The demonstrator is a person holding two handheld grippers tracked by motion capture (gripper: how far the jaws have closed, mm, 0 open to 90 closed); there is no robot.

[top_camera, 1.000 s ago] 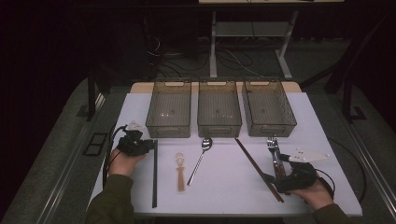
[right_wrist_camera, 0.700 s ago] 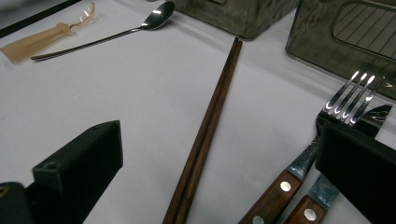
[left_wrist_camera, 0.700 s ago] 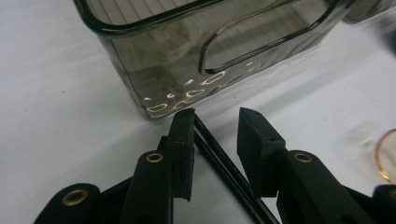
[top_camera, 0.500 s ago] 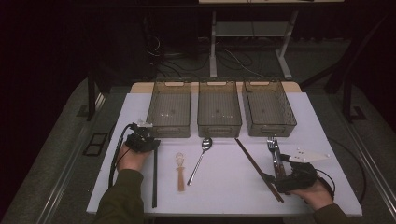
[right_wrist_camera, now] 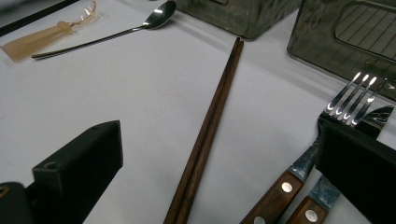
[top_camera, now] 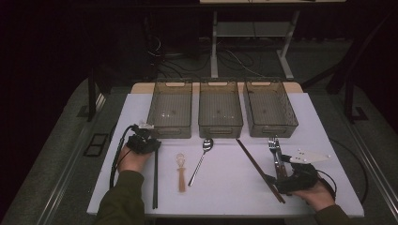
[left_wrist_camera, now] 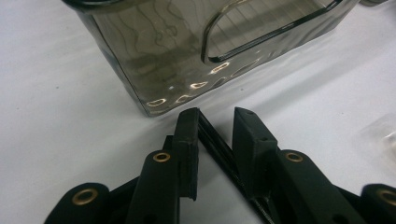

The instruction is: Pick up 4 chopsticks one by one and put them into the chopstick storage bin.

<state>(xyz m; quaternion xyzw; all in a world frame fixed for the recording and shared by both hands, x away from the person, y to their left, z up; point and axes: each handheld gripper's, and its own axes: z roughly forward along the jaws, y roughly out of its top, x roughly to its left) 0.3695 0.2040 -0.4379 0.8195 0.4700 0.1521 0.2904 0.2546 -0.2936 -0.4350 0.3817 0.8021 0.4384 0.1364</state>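
The left hand-held gripper (top_camera: 146, 137) sits at the left part of the white desk (top_camera: 225, 192), just in front of the near left corner of the left bin (top_camera: 171, 110). In the left gripper view its 2 black jaws stand a little apart with the far end of the black chopsticks (left_wrist_camera: 219, 144) lying in the gap between them; whether the pads press on the sticks I cannot tell. In the high view the black chopsticks (top_camera: 155, 180) run from that gripper straight back toward the near edge of the desk.

The right hand-held gripper (top_camera: 277, 179) rests at the near right of the desk, its jaws spread wide. In the right gripper view the brown chopsticks (right_wrist_camera: 210, 126) lie on the desk between the 2 jaws, touching neither, and point away toward the bins. Just beside them, at the right jaw, lie 2 forks (right_wrist_camera: 345, 105) with wooden handles, side by side.

3 smoky see-through bins stand in a row at the far side of the desk: left, middle bin (top_camera: 220, 110) and right bin (top_camera: 269, 110). Between the 2 grippers lie a metal spoon (top_camera: 201, 161) and, just left of it, a small clear plastic spoon (top_camera: 180, 171).
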